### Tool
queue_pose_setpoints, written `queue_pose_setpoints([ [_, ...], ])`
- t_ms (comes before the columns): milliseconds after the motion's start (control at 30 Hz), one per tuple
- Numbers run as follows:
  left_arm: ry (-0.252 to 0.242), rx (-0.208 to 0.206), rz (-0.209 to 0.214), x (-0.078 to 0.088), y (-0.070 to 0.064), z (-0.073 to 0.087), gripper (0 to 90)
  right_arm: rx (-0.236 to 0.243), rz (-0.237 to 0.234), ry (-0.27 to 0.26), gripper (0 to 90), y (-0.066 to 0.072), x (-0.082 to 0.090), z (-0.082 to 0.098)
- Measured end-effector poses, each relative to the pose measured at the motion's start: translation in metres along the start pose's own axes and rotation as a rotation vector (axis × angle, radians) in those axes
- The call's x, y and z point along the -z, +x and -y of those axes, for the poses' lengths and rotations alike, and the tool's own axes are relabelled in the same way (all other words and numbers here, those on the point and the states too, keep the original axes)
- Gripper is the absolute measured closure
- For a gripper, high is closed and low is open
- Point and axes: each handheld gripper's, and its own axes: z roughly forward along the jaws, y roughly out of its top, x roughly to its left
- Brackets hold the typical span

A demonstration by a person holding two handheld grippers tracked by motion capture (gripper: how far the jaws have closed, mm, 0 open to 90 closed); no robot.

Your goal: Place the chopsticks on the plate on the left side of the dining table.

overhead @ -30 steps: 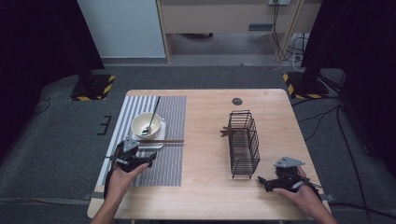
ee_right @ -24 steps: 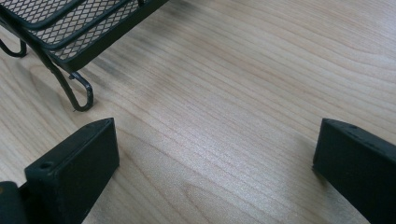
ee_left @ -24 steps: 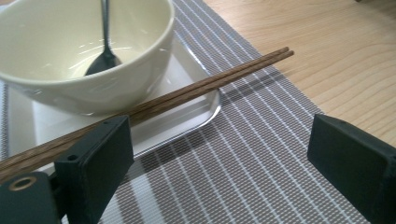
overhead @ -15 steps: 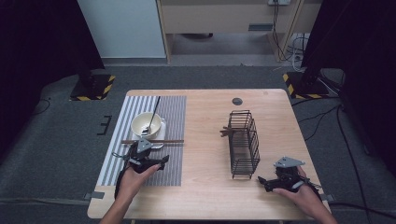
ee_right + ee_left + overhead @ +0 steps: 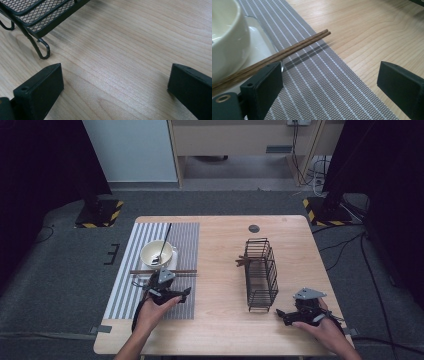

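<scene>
Left hand-held gripper sits low over the striped placemat, just in front of the chopsticks; jaws spread wide, nothing between them. In the left gripper view the chopsticks lie as a pair, side by side, slanting across the mat with tips near the mat's edge, passing just behind the gripper's one jaw; cannot tell if that jaw touches them. They rest against the clear saucer under the cream bowl.

High view: bowl stands on the placemat beyond the chopsticks, a dark-handled spoon leaning in it. Chopsticks lie crosswise over the mat, between bowl and left gripper.

Right hand-held gripper rests on the bare bench near its front right corner, jaws wide apart and holding nothing. Black wire rack stands just beside it, towards the bench middle; in the right gripper view the rack's foot is close to one jaw, not touching. Small dark round disc on the bench at the far side.
</scene>
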Motion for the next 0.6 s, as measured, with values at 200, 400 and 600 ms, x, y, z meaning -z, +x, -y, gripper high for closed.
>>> queue_pose_setpoints([
  [200, 0.008, -0.025, 0.015, -0.005, -0.011, -0.003, 5.9, 0.001, 0.0, 0.0, 0.2, 0.0, 0.0, 0.0],
  [400, 0.024, -0.045, 0.028, -0.011, -0.024, -0.007, 6.7, 0.0, 0.0, 0.0, 0.2, 0.0, 0.0, 0.0],
  [600, 0.043, -0.061, 0.048, -0.017, -0.036, -0.011, 6.9, 0.0, 0.0, 0.0, 0.2, 0.0, 0.0, 0.0],
])
